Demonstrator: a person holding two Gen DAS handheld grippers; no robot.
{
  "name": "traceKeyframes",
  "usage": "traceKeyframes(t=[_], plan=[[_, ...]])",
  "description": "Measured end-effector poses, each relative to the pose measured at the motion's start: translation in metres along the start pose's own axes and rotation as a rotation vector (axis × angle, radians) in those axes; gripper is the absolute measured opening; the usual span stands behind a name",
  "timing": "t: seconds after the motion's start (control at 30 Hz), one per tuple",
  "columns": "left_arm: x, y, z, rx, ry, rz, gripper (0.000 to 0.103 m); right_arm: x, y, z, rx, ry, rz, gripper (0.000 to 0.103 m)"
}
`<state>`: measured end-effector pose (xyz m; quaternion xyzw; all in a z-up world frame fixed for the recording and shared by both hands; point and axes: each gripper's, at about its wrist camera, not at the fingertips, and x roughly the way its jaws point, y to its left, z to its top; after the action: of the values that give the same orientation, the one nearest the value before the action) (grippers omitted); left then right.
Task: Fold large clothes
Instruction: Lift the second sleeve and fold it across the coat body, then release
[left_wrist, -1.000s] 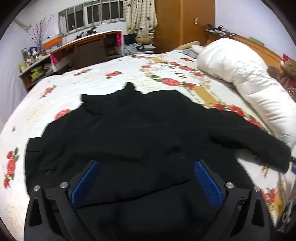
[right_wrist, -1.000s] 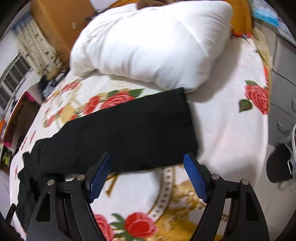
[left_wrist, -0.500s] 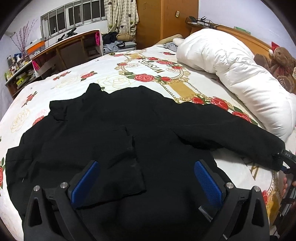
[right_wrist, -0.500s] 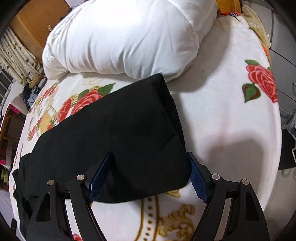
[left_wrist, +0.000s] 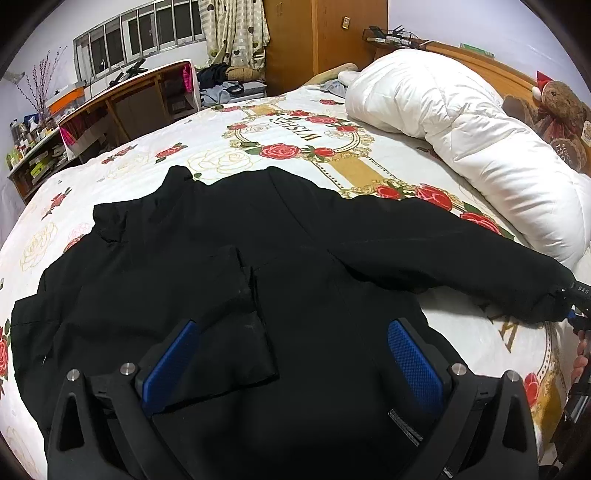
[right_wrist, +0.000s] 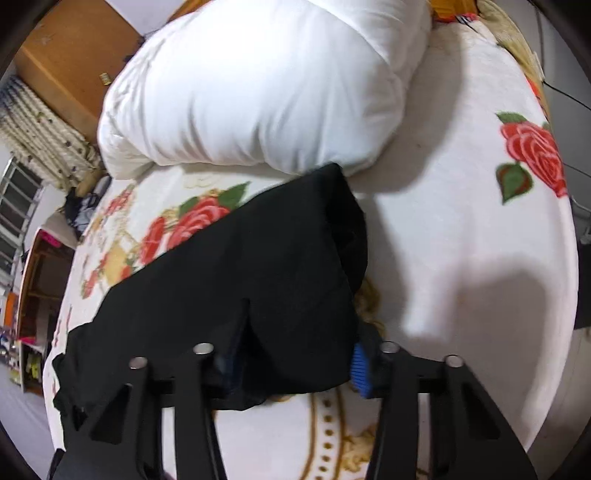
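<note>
Black soft jacket (left_wrist: 229, 266) is lying limp on the rose-printed bed (left_wrist: 229, 155).
Right tongs (right_wrist: 291, 363) are closing, pinching its bunched sleeve cuff (right_wrist: 295, 258); left tongs (left_wrist: 291, 356) are hanging spread over the hem.

A bed (left_wrist: 221, 155) in a white sheet printed with red roses and gold scrollwork is carrying everything. A black jacket (left_wrist: 229, 258) is lying spread flat across its near half, one sleeve (right_wrist: 258, 266) stretching right, its cuff just beside a white duvet (left_wrist: 461, 122) that is lying bundled along the far right side.
</note>
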<state>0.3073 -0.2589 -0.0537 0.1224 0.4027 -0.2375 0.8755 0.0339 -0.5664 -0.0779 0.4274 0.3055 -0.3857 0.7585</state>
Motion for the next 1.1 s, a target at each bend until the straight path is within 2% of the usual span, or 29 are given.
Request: traceKeyframes(t=[0.1, 0.3, 0.57, 0.7, 0.87, 1.1], plan=[[-0.006, 0.003, 0.001, -0.006, -0.007, -0.005, 0.103, -0.015, 0.011, 0.002, -0.014, -0.037, 0.045, 0.033], [-0.02, 0.017, 0.004, -0.037, -0.028, -0.001, 0.103, -0.053, 0.051, 0.007, -0.115, -0.129, 0.11, 0.029], [-0.035, 0.043, 0.002, -0.081, -0.049, 0.008, 0.103, -0.108, 0.146, -0.003, -0.413, -0.234, 0.233, 0.022], [-0.038, 0.059, -0.002, -0.109, -0.047, 0.019, 0.103, -0.118, 0.19, -0.017, -0.523, -0.232, 0.313, 0.015], [-0.045, 0.084, -0.008, -0.15, -0.057, 0.038, 0.103, -0.119, 0.233, -0.041, -0.629, -0.203, 0.38, 0.012], [-0.052, 0.117, -0.019, -0.2, -0.062, 0.054, 0.103, -0.112, 0.3, -0.097, -0.8, -0.139, 0.483, 0.011]])
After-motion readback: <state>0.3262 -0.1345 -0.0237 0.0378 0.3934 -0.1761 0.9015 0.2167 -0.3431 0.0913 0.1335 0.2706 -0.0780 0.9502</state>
